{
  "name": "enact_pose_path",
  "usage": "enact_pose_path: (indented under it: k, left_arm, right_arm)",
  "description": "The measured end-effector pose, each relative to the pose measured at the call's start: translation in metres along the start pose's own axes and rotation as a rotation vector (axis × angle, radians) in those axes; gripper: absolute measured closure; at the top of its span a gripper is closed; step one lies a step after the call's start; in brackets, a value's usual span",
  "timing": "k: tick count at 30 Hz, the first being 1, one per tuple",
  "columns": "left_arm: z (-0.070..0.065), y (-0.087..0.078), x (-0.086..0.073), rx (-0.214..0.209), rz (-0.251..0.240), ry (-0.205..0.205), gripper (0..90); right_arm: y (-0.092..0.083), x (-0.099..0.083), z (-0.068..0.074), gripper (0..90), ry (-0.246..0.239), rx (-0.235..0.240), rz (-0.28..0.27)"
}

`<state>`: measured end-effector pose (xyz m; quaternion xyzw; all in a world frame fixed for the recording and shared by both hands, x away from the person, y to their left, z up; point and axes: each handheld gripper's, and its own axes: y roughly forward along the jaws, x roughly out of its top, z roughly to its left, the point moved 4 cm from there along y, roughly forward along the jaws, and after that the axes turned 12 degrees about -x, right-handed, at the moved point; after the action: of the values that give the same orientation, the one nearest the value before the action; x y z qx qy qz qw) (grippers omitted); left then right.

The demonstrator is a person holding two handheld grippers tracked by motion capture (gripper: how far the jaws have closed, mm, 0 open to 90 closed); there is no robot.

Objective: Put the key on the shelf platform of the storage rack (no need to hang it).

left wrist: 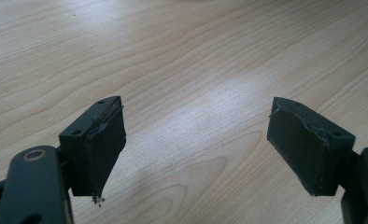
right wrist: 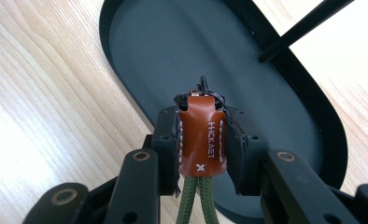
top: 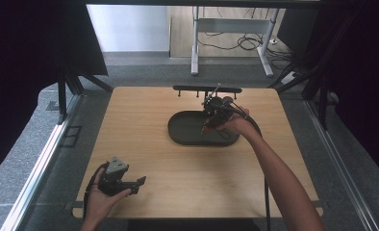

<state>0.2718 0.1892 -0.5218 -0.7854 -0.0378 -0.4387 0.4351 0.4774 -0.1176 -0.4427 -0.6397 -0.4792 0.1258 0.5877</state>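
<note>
A brown leather key fob [right wrist: 201, 142] with white stitching hangs on a doubled olive-green cord [right wrist: 195, 205]. My right gripper [right wrist: 202, 108] is shut on the fob, and a small dark metal clip [right wrist: 201, 88] sticks out past the jaw tips. The fob hangs over a dark oval tray [right wrist: 173, 46]. In the high view the right gripper [top: 215, 113] hovers over the right part of the tray [top: 185, 131]. My left gripper [top: 140, 183] rests low at the table's near left. Its jaws [left wrist: 196, 112] stand wide open over bare wood with nothing between them.
A black rack with short pegs [top: 207, 89] stands at the table's far edge, just behind the tray. A thin black rod [right wrist: 303, 25] crosses the tray's rim in the right gripper view. The wooden table [top: 144, 110] has bare wood left of the tray.
</note>
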Motion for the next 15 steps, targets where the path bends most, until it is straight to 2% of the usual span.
enact_pose_path:
  k: [15]
  left_arm:
    - [0.002,0.000,-0.001,0.003,0.008,-0.001,19.5]
  right_arm:
    - [0.024,-0.003,0.000,67.6,-0.018,-0.003,0.007]
